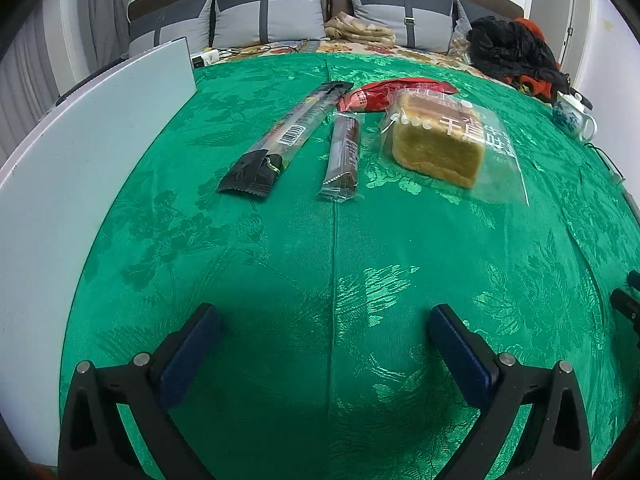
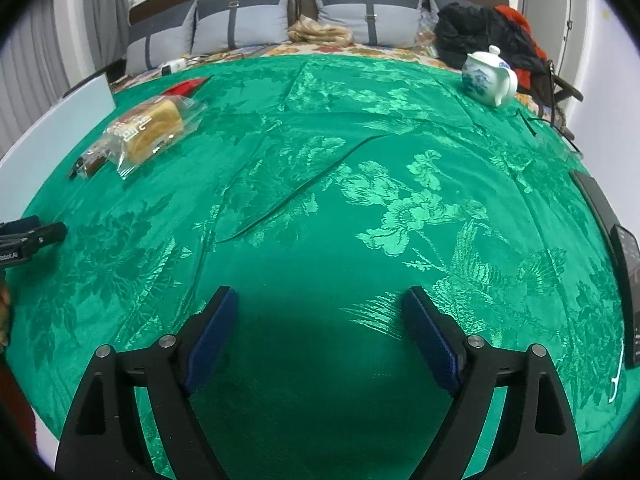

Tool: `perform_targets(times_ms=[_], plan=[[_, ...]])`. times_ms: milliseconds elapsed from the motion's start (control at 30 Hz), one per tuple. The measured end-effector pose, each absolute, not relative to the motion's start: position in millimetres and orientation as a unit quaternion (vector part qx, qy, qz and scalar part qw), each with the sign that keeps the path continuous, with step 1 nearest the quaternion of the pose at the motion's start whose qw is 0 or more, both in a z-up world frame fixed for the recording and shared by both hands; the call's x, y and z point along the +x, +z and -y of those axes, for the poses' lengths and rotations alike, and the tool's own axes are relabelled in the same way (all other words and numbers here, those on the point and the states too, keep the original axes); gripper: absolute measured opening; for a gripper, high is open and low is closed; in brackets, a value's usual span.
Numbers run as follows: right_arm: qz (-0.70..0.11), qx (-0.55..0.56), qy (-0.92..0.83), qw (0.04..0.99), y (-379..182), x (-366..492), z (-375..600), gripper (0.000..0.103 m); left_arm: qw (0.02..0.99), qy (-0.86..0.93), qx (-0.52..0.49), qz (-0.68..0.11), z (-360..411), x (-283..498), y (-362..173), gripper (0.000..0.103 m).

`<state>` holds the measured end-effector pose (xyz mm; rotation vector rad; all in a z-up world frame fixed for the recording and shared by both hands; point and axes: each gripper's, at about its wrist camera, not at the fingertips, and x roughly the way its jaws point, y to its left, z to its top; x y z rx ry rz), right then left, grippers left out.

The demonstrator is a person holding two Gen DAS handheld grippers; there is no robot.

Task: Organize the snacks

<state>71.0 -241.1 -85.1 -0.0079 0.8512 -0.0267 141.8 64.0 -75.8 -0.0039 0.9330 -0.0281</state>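
Several snacks lie on the green tablecloth (image 1: pixel 280 272). In the left wrist view: a long black stick pack (image 1: pixel 280 140), a short brown bar (image 1: pixel 344 156), a red packet (image 1: pixel 384 94) behind them, and a cake in a clear bag (image 1: pixel 440 144). My left gripper (image 1: pixel 324 316) is open and empty, well short of the snacks. My right gripper (image 2: pixel 320 300) is open and empty over bare cloth. The cake bag (image 2: pixel 148 128) and the red packet (image 2: pixel 184 87) lie far left in the right wrist view.
A white board (image 1: pixel 80 152) stands along the left edge. A blue-and-white teapot (image 2: pixel 488 76) sits at the far right. A dark remote-like object (image 2: pixel 624 264) lies at the right edge. Cushions (image 1: pixel 268 16) and a black bag (image 1: pixel 508 48) are behind the table.
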Motion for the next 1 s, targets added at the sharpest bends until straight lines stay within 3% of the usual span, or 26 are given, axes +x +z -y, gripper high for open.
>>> perform_targets(times_ms=[1000], plan=[[-0.413,-0.003,-0.007,0.911,-85.8,70.6,240.1,0.090,0.893,-0.013,-0.001,-0.450,-63.4,140.9,-76.0,0.103]])
